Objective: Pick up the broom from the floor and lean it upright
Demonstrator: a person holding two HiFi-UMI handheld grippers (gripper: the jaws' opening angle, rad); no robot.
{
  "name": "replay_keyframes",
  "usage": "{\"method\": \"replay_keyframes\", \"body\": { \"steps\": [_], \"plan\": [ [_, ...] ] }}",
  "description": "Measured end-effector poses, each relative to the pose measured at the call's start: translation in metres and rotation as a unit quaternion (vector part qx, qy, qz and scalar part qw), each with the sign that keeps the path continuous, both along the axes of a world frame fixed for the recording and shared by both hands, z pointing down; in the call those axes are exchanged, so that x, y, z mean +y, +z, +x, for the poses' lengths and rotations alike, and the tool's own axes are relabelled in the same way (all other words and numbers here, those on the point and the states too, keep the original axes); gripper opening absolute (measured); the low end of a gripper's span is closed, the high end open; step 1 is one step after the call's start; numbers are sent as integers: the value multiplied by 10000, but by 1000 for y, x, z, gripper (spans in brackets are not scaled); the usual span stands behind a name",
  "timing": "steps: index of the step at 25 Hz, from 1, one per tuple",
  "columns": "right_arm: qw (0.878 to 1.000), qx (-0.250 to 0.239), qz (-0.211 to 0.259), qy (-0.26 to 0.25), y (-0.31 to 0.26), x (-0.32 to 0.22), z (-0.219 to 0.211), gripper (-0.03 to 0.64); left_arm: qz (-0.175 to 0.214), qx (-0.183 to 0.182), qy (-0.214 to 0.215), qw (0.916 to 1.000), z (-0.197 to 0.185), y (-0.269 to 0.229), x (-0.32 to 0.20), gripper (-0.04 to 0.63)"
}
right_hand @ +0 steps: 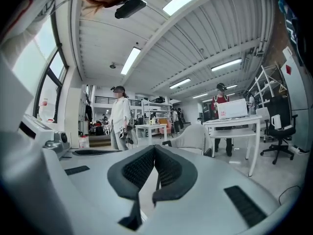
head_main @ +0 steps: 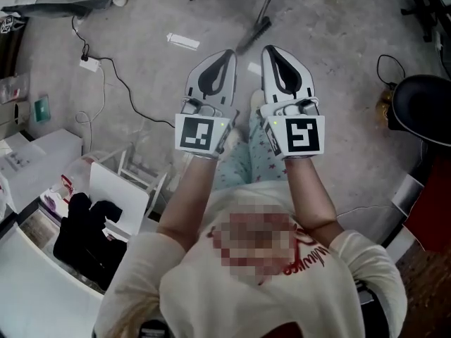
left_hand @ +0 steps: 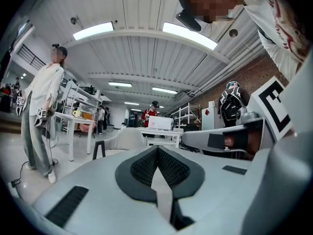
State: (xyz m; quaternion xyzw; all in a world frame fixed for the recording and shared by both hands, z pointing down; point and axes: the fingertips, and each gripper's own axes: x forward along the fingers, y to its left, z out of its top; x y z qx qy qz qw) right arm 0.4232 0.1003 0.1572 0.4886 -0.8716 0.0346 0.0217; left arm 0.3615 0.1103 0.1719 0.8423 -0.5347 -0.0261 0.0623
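Grey broom (head_main: 255, 34) blurry, cut off at top

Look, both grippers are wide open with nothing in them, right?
Not open. The left gripper and the right gripper are both shut, jaws pressed together, with nothing in them. The left gripper view and the right gripper view show it.

Concrete floor (head_main: 338, 55):
- black cable (head_main: 125, 90) running to a white adapter (head_main: 89, 63)
- white paper strip (head_main: 183, 41)
- black chair (head_main: 423, 108) at right
- black cloth (head_main: 84, 234) beside a white box (head_main: 120, 192)

Room beyond:
- standing person in white (left_hand: 44, 106)
- white table (right_hand: 234, 124)
- ceiling strip light (left_hand: 93, 31)
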Motion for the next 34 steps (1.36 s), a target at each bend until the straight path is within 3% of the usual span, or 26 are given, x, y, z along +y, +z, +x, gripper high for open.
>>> {"method": "replay_keyframes", "body": {
  "steps": [6,10,15,19,34],
  "plan": [
    [9998,96,-61,-164,-14,46,-7,25,84,-13,37,10000,5,-25,45,20],
    [9991,145,161,-367,-32,62,-18,25,122,51,-66,9999,-1,-40,58,20],
    [9989,111,183,-422,-49,72,-15,25,177,-100,-72,9998,-2,-53,73,20],
    [9985,182,191,-472,-62,69,-15,25,193,-280,-46,9994,-4,-64,78,20],
    [9954,173,311,-886,-103,57,-24,25,424,-369,-24,9984,3,-119,60,20]
  ]
}}
